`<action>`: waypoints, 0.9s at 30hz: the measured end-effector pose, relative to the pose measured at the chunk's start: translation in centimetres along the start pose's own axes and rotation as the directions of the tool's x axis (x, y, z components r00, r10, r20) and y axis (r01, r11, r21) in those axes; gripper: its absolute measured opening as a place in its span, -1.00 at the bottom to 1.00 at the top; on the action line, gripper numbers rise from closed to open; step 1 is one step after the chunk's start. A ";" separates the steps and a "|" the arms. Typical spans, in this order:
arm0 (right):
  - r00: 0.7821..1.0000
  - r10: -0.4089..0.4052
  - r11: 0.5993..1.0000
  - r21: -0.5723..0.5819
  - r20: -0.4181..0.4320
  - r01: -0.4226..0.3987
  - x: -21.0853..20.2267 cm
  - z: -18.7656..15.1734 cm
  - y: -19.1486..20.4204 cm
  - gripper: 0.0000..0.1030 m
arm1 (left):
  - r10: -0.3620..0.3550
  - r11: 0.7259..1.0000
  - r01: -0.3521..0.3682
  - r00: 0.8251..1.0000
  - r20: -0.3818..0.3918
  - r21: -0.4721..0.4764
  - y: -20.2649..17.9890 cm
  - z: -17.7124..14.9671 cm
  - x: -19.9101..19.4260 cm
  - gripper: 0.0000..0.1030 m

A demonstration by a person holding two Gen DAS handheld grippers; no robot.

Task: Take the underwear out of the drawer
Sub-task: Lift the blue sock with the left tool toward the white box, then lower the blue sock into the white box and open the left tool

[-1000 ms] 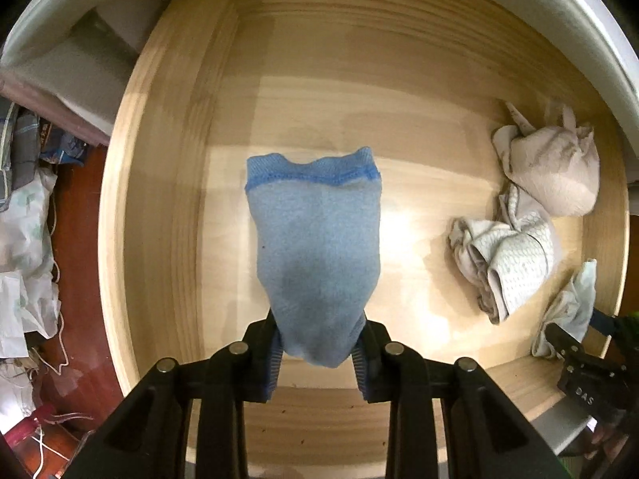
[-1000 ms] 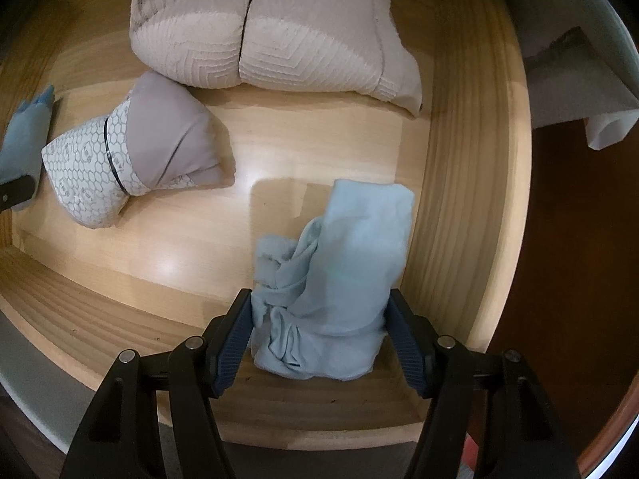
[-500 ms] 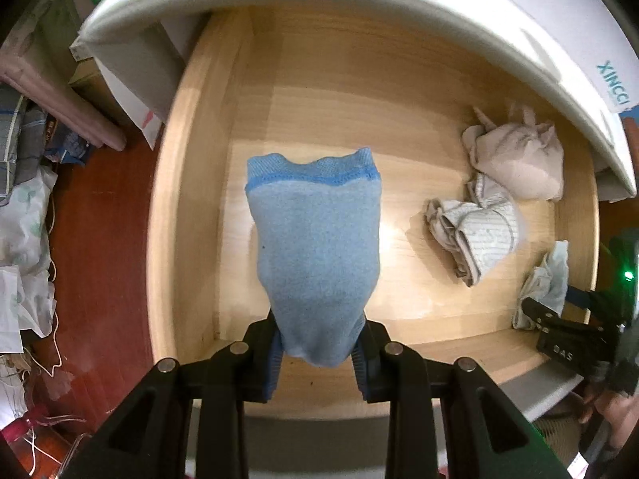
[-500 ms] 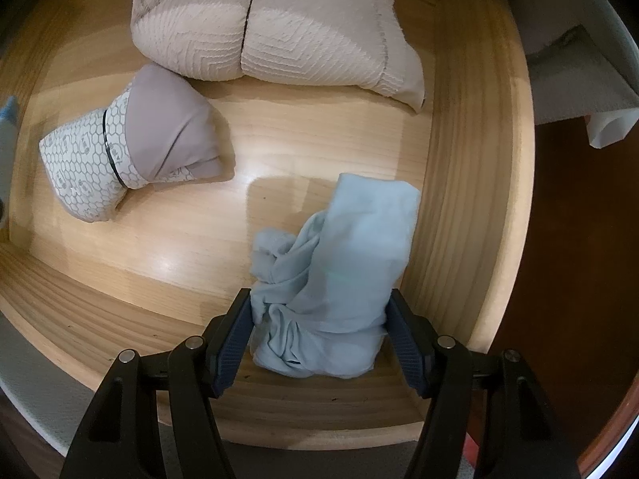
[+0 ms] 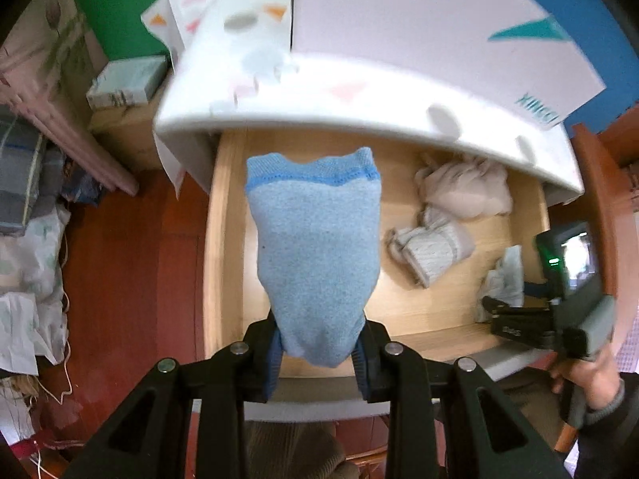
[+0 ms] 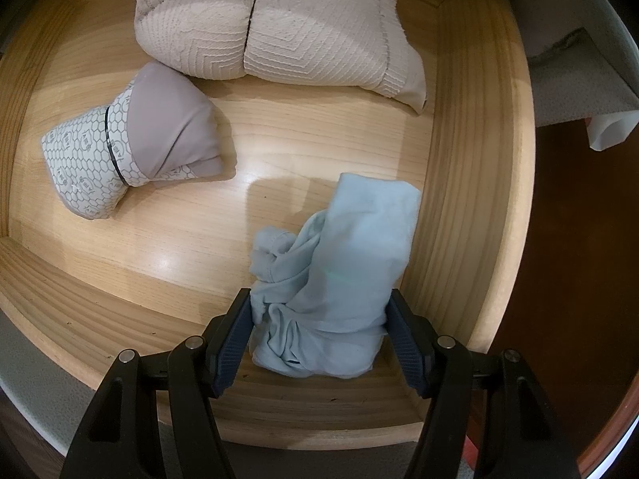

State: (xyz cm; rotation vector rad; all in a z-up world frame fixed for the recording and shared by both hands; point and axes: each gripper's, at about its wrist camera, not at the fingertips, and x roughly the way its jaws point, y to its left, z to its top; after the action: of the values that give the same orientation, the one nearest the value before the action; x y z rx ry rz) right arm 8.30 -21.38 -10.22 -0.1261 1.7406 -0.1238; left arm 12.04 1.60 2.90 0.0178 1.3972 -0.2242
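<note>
Only in the left wrist view is the blue knit underwear (image 5: 315, 255) seen, clamped at its lower end between the pads of the left gripper (image 5: 317, 353) and hanging above the open wooden drawer (image 5: 223, 239). From there the right gripper (image 5: 515, 325) and the hand (image 5: 587, 375) carrying it are also seen at the drawer's right end.

The right wrist view is filled by the drawer floor (image 6: 303, 151): pale blue underwear (image 6: 331, 295) is held between the half-spread jaws, both pads pressing its sides (it rests by the side wall). A beige patterned bundle (image 6: 275, 28) and a honeycomb-print roll (image 6: 131, 139) lie well apart from it.

A white cabinet top (image 5: 359, 92), red-brown floor (image 5: 131, 255) and piled bags (image 5: 28, 271) are shown around the drawer.
</note>
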 end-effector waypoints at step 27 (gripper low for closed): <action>1.000 0.009 1.000 -0.004 0.007 -0.009 -0.1 -0.2 0.0 0.20 | 0.003 0.992 -0.041 0.953 0.302 0.118 -7.0 18.7 -10.8 -0.44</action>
State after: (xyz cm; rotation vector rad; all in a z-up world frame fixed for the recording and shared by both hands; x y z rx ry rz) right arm 8.12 -21.37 -10.08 -0.1213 1.7347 -0.1129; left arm 27.43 -6.36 17.61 0.0973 1.0770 -0.2818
